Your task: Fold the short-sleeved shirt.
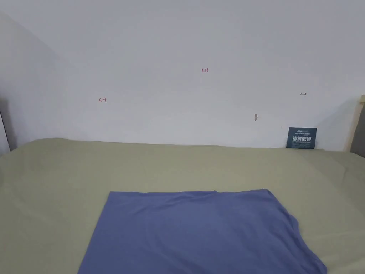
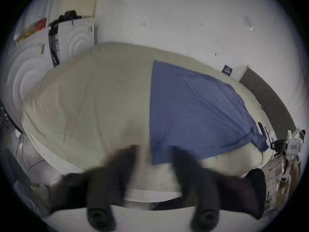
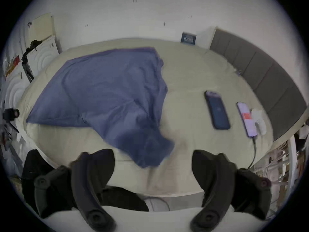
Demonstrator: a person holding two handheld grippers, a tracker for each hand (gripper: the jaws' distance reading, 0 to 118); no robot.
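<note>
A blue short-sleeved shirt (image 1: 199, 232) lies spread on a pale green bed sheet (image 1: 53, 185); its far edge runs straight and its right side is rumpled. In the left gripper view the shirt (image 2: 192, 110) lies ahead and to the right, and my left gripper (image 2: 154, 153) is open just short of the shirt's near corner, its black jaws blurred. In the right gripper view the shirt (image 3: 108, 88) is bunched along its right edge and a blurred flap reaches down toward my right gripper (image 3: 153, 153). That gripper's jaws stand wide apart, open, with nothing pressed between them.
Two phones (image 3: 217, 110) (image 3: 246, 118) lie on the sheet to the right of the shirt, one on a cable. A grey padded headboard (image 3: 267, 78) borders the bed's right side. A dark card (image 1: 301, 138) leans on the white wall. White foam panels (image 2: 75, 38) stand at the left.
</note>
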